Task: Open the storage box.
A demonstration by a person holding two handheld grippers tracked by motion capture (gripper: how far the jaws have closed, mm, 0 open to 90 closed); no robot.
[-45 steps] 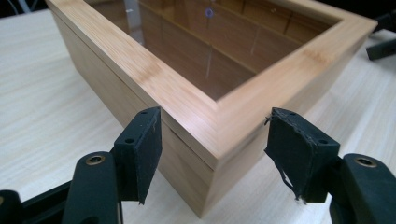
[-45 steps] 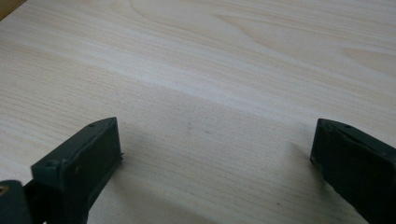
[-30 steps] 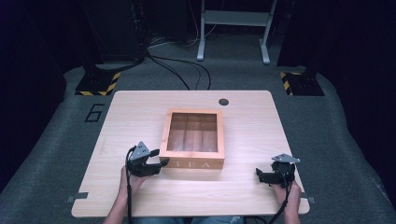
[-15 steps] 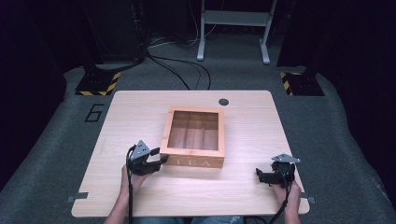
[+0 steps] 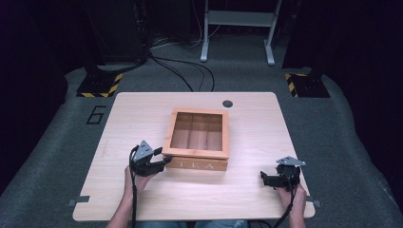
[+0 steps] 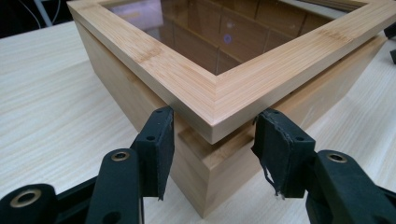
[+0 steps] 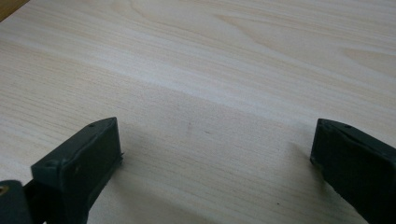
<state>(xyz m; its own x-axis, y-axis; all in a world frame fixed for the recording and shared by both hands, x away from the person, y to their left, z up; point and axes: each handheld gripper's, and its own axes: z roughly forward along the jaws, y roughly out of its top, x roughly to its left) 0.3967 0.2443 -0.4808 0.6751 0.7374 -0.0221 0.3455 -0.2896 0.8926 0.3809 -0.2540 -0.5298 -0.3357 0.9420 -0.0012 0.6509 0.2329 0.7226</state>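
Note:
A wooden tea box (image 5: 197, 135) with a glass-paned lid and "TEA" on its front stands mid-table. My left gripper (image 5: 164, 159) sits at its near left corner. In the left gripper view that corner (image 6: 233, 93) lies between the jaws, which have just been closing. Both pads (image 6: 159, 149) press on the box walls just under the lid's rim. My right gripper (image 5: 263, 178) rests near the table's front right. In the right gripper view it (image 7: 215, 144) stands open, with bare tabletop between its jaws.
The light wooden table (image 5: 256, 123) has a black round grommet (image 5: 227, 103) behind the box. Beyond the far edge, cables (image 5: 190, 71) and stand feet with yellow-black stripes (image 5: 97, 88) lie on the grey floor.

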